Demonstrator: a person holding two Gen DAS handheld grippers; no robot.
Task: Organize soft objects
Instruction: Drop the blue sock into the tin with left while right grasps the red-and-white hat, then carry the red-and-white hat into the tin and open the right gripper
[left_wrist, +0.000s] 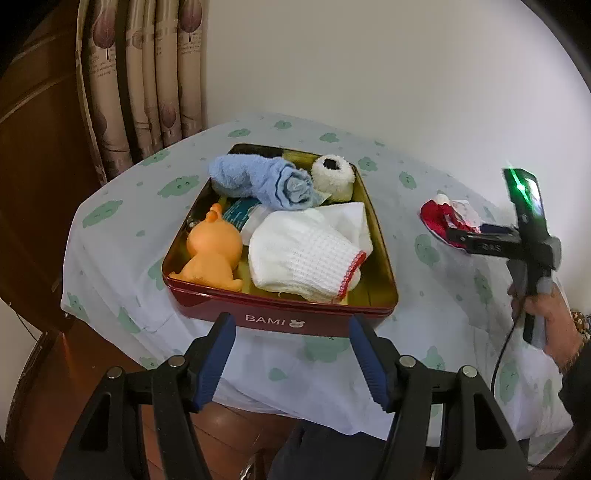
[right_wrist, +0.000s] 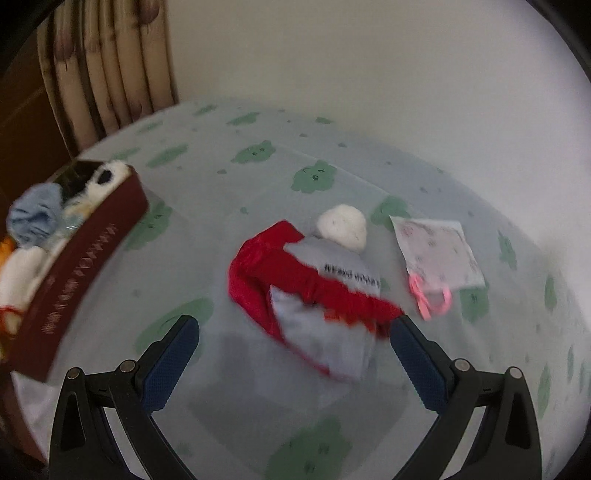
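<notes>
Nearest, the left gripper (left_wrist: 291, 354) is seen with its blue pads spread and nothing between them, just short of the red tin (left_wrist: 280, 314), on whose front wall "BAMI" with a small rabbit mark can be read. Inside the tin, an orange rubber toy (left_wrist: 210, 254) and a white knitted cloth (left_wrist: 303, 254) are packed at the near side, a rolled blue towel (left_wrist: 262, 181) and a cream plush (left_wrist: 332, 177) behind them. To the right of the tin, on the green-patterned sheet (right_wrist: 314, 177), a red and grey hat (right_wrist: 314, 291) is framed by the right gripper (right_wrist: 295, 347), whose jaws are held wide apart and empty. Dark lettering on the hat is too blurred to be read. Beyond the hat, a small drawstring pouch (right_wrist: 439, 254) is laid flat.
</notes>
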